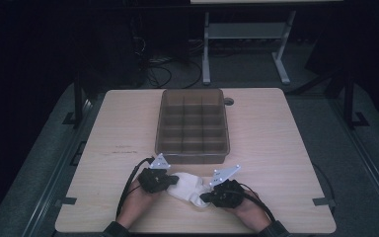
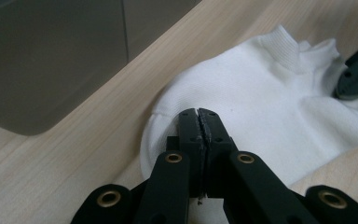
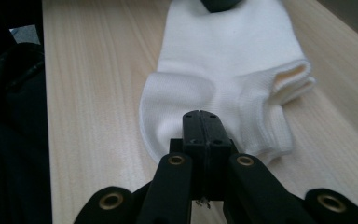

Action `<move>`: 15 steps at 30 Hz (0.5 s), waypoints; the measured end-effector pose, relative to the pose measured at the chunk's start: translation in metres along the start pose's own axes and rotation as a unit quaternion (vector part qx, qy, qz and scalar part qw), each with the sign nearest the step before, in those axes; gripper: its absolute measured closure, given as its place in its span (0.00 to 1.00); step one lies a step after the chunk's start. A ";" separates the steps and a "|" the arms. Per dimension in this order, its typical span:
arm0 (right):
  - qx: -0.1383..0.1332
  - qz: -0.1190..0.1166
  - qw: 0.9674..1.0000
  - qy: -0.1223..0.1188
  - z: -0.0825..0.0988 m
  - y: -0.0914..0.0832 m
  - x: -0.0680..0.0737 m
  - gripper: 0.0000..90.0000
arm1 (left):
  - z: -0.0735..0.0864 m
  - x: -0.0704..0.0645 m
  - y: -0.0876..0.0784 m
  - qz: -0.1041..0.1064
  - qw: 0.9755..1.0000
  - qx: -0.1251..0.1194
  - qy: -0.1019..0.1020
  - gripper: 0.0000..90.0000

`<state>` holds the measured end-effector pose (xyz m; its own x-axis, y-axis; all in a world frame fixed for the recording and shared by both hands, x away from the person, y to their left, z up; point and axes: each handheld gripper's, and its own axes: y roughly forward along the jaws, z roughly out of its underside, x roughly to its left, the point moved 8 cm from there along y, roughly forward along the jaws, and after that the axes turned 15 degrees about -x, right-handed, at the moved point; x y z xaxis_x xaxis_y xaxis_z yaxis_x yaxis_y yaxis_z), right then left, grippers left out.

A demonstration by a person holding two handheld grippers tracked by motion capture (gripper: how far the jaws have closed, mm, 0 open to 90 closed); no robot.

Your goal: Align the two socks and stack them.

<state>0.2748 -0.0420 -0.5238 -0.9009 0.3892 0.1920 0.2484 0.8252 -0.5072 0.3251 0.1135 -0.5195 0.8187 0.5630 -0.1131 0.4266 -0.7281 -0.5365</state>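
Early going: white ribbed-cuff ankle socks (image 1: 190, 186) flat on pale wooden surface (image 1: 276, 148) at six o'clock of smoky plastic compartment bin (image 1: 193, 126), left tongs (image 1: 169, 180) and right tongs (image 1: 208, 196) both clenched over opposite ends, binning apparently left.

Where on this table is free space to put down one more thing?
The table is bare right of the compartment box as far as its right edge, and likewise left of the box. The near middle is crowded: the white sock lies there, with the left gripper and the right gripper at its two ends.
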 end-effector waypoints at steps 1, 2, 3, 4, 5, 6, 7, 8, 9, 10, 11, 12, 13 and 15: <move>0.001 -0.001 1.000 -0.002 0.000 0.000 0.001 1.00 | -0.001 0.000 0.001 0.002 1.000 0.000 -0.001 0.99; 0.001 -0.003 1.000 -0.004 0.001 0.000 0.002 1.00 | -0.001 0.001 0.002 0.004 1.000 -0.002 -0.005 0.99; 0.001 -0.005 1.000 -0.003 0.001 0.000 0.004 1.00 | -0.001 0.001 0.003 0.006 1.000 -0.003 -0.007 0.99; 0.002 -0.006 1.000 -0.002 0.001 0.000 0.005 1.00 | -0.002 0.001 0.004 0.006 1.000 -0.006 -0.010 0.99; 0.003 -0.008 1.000 -0.003 0.002 0.000 0.007 1.00 | -0.003 0.001 0.006 0.008 1.000 -0.004 -0.010 1.00; 0.004 -0.011 1.000 -0.005 0.002 0.000 0.009 1.00 | -0.004 0.000 0.007 0.008 1.000 -0.005 -0.011 1.00; 0.004 -0.012 1.000 -0.002 0.003 0.000 0.011 1.00 | -0.005 0.000 0.009 0.009 1.000 -0.004 -0.009 1.00; 0.004 -0.016 1.000 -0.002 0.003 0.000 0.013 1.00 | -0.006 -0.001 0.010 0.010 1.000 -0.005 -0.008 1.00; 0.006 -0.018 1.000 -0.006 0.003 0.000 0.014 1.00 | -0.006 -0.001 0.011 0.011 1.000 -0.003 -0.004 1.00; 0.007 -0.020 1.000 -0.008 0.004 0.001 0.016 1.00 | -0.007 -0.002 0.013 0.012 1.000 -0.003 -0.003 1.00; 0.007 -0.023 1.000 -0.008 0.004 0.001 0.018 1.00 | -0.007 -0.002 0.013 0.014 1.000 0.000 0.001 1.00; 0.007 -0.025 1.000 -0.013 0.004 0.001 0.019 1.00 | -0.007 -0.003 0.014 0.015 1.000 0.000 0.003 1.00; 0.009 -0.026 1.000 -0.011 0.004 0.001 0.020 1.00 | -0.007 -0.003 0.014 0.015 1.000 0.000 0.005 1.00; 0.011 -0.025 1.000 -0.011 0.003 0.001 0.020 1.00 | -0.007 -0.003 0.014 0.016 1.000 0.000 0.005 1.00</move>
<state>0.2557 -0.0351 -0.5231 -0.9197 0.3379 0.1997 0.1948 0.8346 -0.5152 0.3313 0.0987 -0.5203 0.8356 0.5358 -0.1210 0.4010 -0.7456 -0.5322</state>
